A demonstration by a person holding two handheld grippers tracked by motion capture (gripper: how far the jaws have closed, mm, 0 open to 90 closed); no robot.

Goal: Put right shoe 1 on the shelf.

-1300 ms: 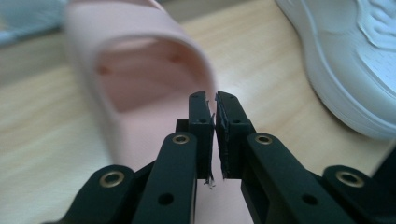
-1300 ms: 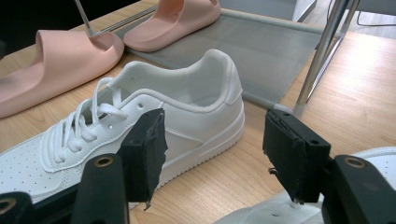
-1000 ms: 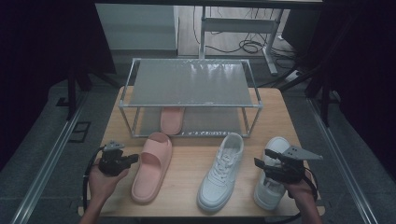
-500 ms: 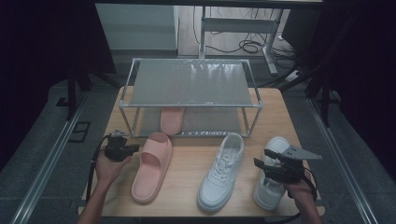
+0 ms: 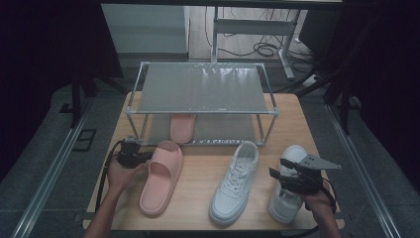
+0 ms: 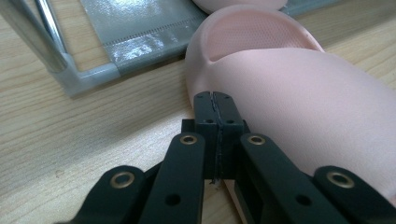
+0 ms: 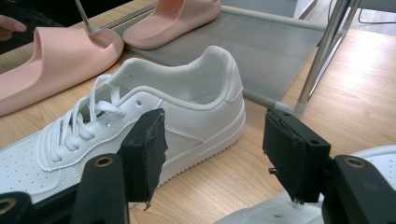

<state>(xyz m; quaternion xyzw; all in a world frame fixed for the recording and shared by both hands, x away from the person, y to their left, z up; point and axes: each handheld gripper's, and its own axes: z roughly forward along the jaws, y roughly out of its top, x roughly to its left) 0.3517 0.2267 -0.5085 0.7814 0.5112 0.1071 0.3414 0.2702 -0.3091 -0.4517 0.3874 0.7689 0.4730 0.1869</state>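
Observation:
A pink slipper (image 5: 161,176) lies on the wooden table (image 5: 198,158), its open end toward the rack. My left gripper (image 5: 137,156) is at the slipper's left side near that end. In the left gripper view its jaws (image 6: 215,100) are shut with nothing between them, and their tips sit right at the slipper's (image 6: 289,93) edge. My right gripper (image 5: 280,171) hovers open above the right white sneaker (image 5: 289,191). In the right gripper view the left white sneaker's (image 7: 177,102) heel lies beyond the open gripper (image 7: 212,140).
A metal shoe rack (image 5: 203,87) with grey shelves stands at the back of the table. A second pink slipper (image 5: 182,126) lies on its lower shelf. The left white sneaker (image 5: 235,181) lies between the two hands. A rack leg (image 7: 322,51) stands near the sneaker's heel.
My left hand has moved away from the table's front edge and slightly right, up along the slipper's side to its far end. The right hand has not moved.

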